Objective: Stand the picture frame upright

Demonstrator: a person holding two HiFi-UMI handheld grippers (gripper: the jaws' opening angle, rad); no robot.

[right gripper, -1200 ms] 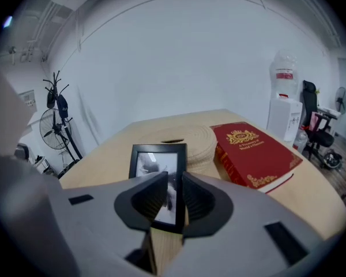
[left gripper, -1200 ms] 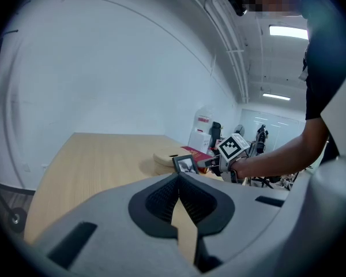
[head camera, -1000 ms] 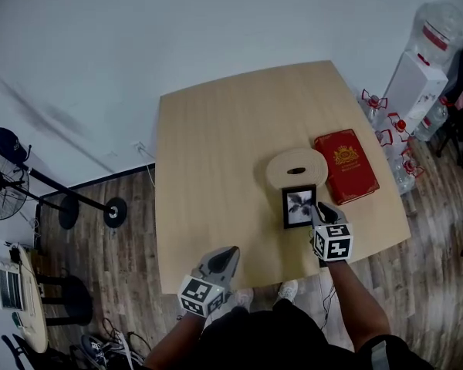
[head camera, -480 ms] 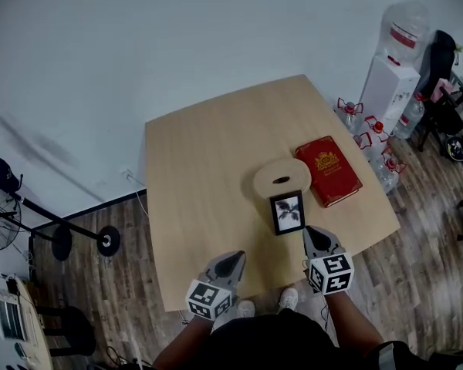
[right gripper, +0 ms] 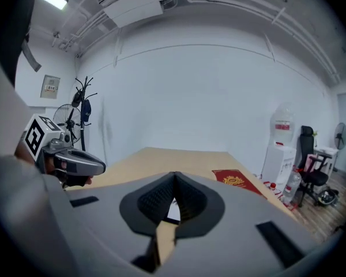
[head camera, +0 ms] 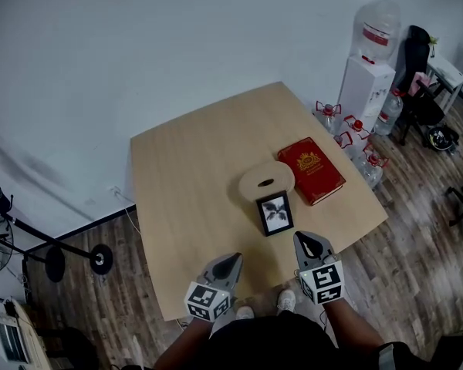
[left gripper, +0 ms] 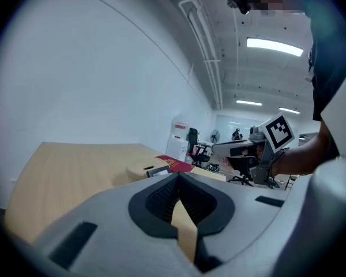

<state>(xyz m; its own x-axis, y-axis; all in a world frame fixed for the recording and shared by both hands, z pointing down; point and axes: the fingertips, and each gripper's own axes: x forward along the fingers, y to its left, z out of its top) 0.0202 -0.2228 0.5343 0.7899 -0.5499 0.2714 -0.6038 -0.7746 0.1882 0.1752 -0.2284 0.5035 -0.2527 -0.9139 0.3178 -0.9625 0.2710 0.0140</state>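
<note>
Left gripper point(head camera: 231, 260) and right gripper point(head camera: 303, 241) are both pinched shut on nothing. The picture frame point(head camera: 275, 213) sits just ahead of the right one's fingertips and looks propped up already, hard to say from above. If it's wobbly, I'd open up first, grab its top edge, go slow.

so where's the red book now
Head view: the red book lies on the wooden table near its right edge, right of the oval wooden board.
</note>
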